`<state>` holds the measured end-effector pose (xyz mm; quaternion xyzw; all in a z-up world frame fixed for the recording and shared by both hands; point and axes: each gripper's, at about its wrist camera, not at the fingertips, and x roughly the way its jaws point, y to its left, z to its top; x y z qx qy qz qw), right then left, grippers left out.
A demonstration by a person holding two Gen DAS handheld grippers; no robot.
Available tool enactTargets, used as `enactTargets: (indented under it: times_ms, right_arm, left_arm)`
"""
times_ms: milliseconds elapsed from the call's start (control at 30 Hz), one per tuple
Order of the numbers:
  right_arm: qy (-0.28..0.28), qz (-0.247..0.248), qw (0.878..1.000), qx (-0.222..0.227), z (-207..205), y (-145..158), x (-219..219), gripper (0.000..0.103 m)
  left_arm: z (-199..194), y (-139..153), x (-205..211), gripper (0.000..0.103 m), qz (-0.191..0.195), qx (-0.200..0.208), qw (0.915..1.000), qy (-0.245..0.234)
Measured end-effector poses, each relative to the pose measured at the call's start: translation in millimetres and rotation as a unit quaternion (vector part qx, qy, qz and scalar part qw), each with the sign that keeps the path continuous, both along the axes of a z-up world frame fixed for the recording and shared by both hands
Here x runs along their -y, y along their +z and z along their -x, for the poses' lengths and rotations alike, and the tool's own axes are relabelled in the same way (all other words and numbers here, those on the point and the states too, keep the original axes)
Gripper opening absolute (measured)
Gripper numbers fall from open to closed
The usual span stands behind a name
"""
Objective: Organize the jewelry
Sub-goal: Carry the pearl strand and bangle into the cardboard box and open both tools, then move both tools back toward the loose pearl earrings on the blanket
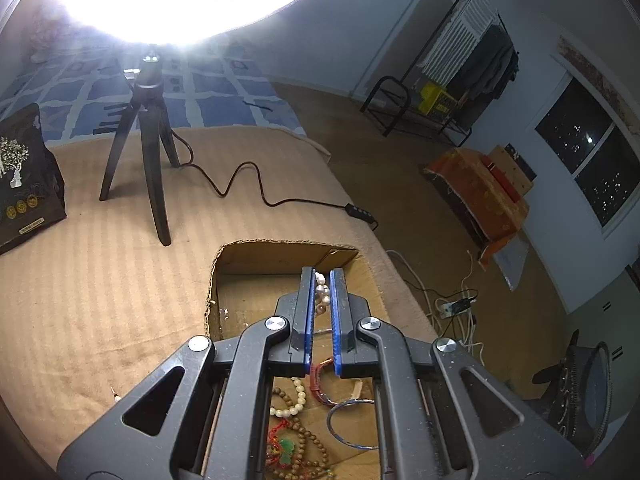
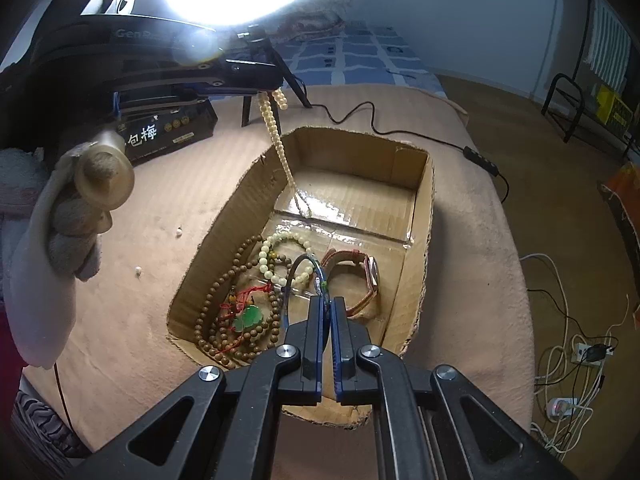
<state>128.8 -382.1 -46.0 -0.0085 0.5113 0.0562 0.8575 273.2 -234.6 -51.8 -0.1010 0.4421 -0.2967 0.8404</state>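
My left gripper (image 1: 323,276) is shut on a cream pearl necklace (image 1: 322,294) and holds it above the open cardboard box (image 1: 256,250). In the right wrist view the necklace (image 2: 280,140) hangs from the left gripper (image 2: 276,94) down to the box floor. My right gripper (image 2: 329,300) is shut on a thin blue bangle (image 2: 298,270) inside the box (image 2: 426,240). A brown bead necklace (image 2: 212,312), a cream bead bracelet (image 2: 266,258), a green pendant on red cord (image 2: 248,318) and a pink-strapped watch (image 2: 370,280) lie on the box floor.
The box stands on a tan blanket (image 2: 120,272) with two loose pearls (image 2: 179,233). A ring light on a black tripod (image 1: 150,132) and its cable (image 1: 248,184) stand behind. A dark printed box (image 2: 168,136) sits at the left. Cables and a power strip (image 2: 576,356) lie on the floor.
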Motion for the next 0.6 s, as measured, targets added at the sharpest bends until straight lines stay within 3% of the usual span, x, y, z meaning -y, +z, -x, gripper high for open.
enactTargets:
  times_ms: [233,267,300,333,400,600]
  right_arm:
    - [-0.005,-0.006,1.0,-0.013,-2,-9,2,0.003]
    - [-0.008,-0.006,1.0,-0.013,-2,-10,3,0.017]
    - [-0.009,-0.006,1.0,-0.01,-3,-10,3,0.036]
    - [-0.01,-0.005,1.0,-0.005,-2,-9,3,0.044]
    - [-0.01,-0.005,1.0,0.003,-2,-7,2,0.065]
    - [-0.011,-0.007,1.0,0.021,-1,-1,-2,0.081]
  left_arm:
    - [-3,-14,6,0.005,-0.022,-0.009,0.9997,-0.003]
    - [-3,-15,7,0.005,-0.028,-0.013,0.9995,-0.005]
    - [-3,-17,8,0.014,-0.033,-0.016,0.9993,-0.005]
    - [-2,-17,8,0.031,-0.038,-0.017,0.9991,-0.005]
    - [0,-17,7,0.043,-0.041,-0.014,0.9991,-0.002]
    - [2,-19,1,0.043,-0.048,-0.017,0.9987,0.001]
